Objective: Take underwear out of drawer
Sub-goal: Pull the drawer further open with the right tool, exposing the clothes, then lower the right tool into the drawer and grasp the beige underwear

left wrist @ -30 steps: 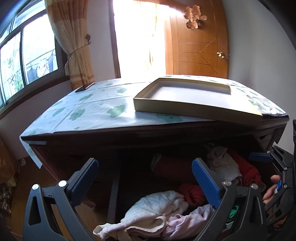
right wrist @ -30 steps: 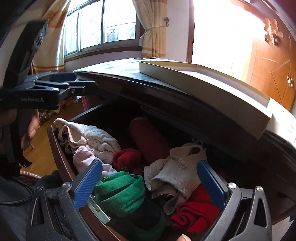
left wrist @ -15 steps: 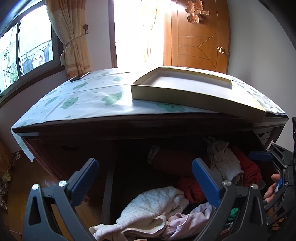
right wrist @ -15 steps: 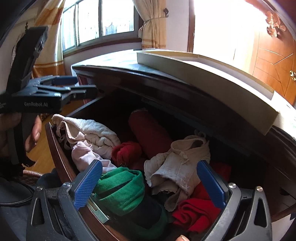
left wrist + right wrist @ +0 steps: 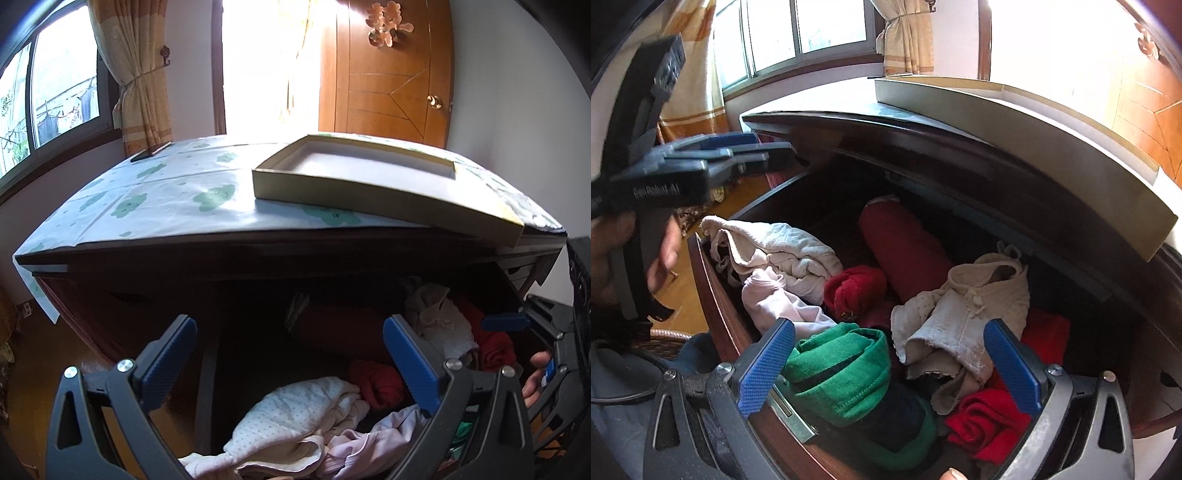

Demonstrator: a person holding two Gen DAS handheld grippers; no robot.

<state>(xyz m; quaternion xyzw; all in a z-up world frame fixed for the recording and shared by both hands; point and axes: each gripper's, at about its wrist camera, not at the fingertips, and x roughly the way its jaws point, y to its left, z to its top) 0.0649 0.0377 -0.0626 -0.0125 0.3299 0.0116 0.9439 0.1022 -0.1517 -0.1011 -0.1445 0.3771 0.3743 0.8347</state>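
Blue-padded and spread wide, the right gripper [image 5: 886, 369] hangs over the open drawer [image 5: 713, 291], holding nothing; a green garment [image 5: 842, 369] and a cream piece of underwear [image 5: 964, 325] lie between its fingers, untouched. The left gripper [image 5: 291, 362] is likewise parted and empty above the drawer's left end, over a dotted white garment [image 5: 295, 417] and a pink one [image 5: 376, 443].

Compared with a second ago, the right gripper has closed in on the heap, which fills more of its view, and the left gripper's view has tilted up slightly, showing more of the door [image 5: 391, 74].

A dark red roll [image 5: 905, 247], a small red bundle [image 5: 857, 291] and bright red cloth [image 5: 990, 421] crowd the drawer. On the tabletop [image 5: 166, 195] above rests a shallow cardboard tray [image 5: 369, 184].

The drawer's back lies in deep shadow under the table edge, and its right corner is cut off. Only fingertips of the right hand [image 5: 535, 376] show.
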